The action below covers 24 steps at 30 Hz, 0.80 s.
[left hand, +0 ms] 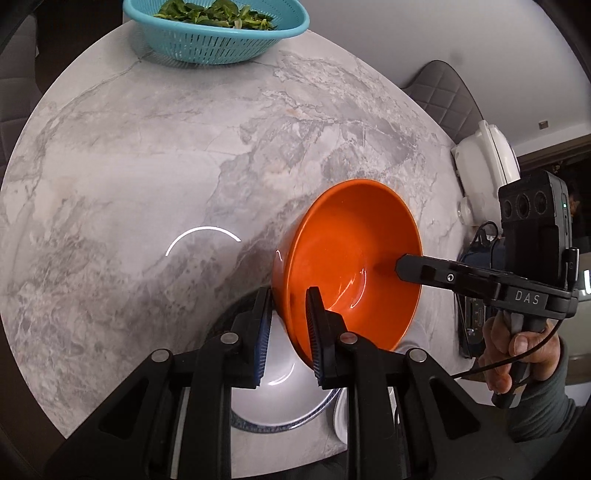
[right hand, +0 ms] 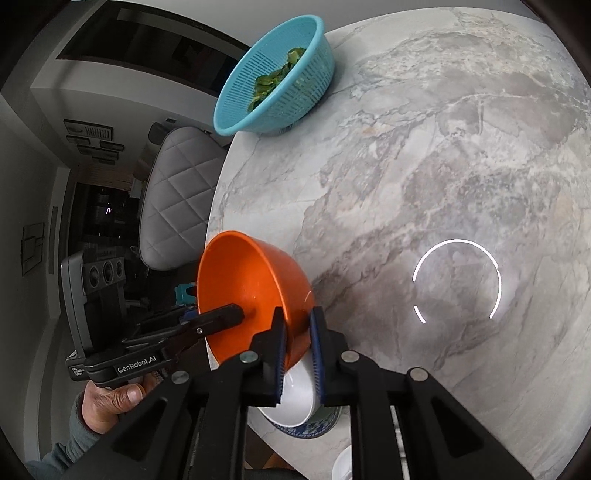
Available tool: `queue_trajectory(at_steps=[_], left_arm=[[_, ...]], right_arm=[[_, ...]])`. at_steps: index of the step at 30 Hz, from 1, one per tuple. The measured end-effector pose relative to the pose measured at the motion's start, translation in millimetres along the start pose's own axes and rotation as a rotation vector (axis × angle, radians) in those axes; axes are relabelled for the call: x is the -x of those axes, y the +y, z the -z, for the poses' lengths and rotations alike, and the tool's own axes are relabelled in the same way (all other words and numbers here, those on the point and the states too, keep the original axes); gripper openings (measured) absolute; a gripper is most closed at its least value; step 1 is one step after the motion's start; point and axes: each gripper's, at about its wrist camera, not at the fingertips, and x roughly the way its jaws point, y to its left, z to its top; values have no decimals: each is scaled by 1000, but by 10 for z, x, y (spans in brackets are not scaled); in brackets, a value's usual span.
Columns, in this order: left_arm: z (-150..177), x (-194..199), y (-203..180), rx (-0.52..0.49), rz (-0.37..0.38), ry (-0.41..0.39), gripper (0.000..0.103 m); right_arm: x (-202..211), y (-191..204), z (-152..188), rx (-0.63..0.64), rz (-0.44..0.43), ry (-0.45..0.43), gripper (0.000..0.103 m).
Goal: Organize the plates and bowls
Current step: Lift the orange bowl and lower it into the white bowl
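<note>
An orange bowl (left hand: 351, 258) is held tilted on its side above the marble table, its opening turned to the right. My left gripper (left hand: 288, 332) is shut on the orange bowl's near rim. My right gripper (right hand: 297, 350) is shut on the opposite rim of the same bowl (right hand: 243, 280). In the left wrist view the right gripper's finger (left hand: 424, 271) reaches into the bowl from the right. Under the bowl sits a white bowl with a blue patterned rim (left hand: 280, 402), also in the right wrist view (right hand: 295, 398).
A turquoise colander of green leaves (left hand: 216, 29) stands at the table's far edge, also in the right wrist view (right hand: 275, 74). A white lidded dish (left hand: 487, 166) sits at the right edge. A white plate edge (left hand: 340, 417) lies nearby. Grey quilted chairs (right hand: 173, 199) surround the marble table (left hand: 147, 166).
</note>
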Motion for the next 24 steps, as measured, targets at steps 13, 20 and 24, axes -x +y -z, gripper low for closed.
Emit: queue_trajectory(at_steps=[13, 20, 24], left_arm=[[811, 3, 273, 57, 3, 37, 17], [857, -126, 282, 55, -9, 42, 17], [815, -188, 217, 30, -39, 43, 17]], right_arm=[[-304, 189, 677, 1, 42, 81, 14], [-393, 178, 767, -1, 89, 86, 14], [-412, 132, 760, -9, 107, 83, 13]])
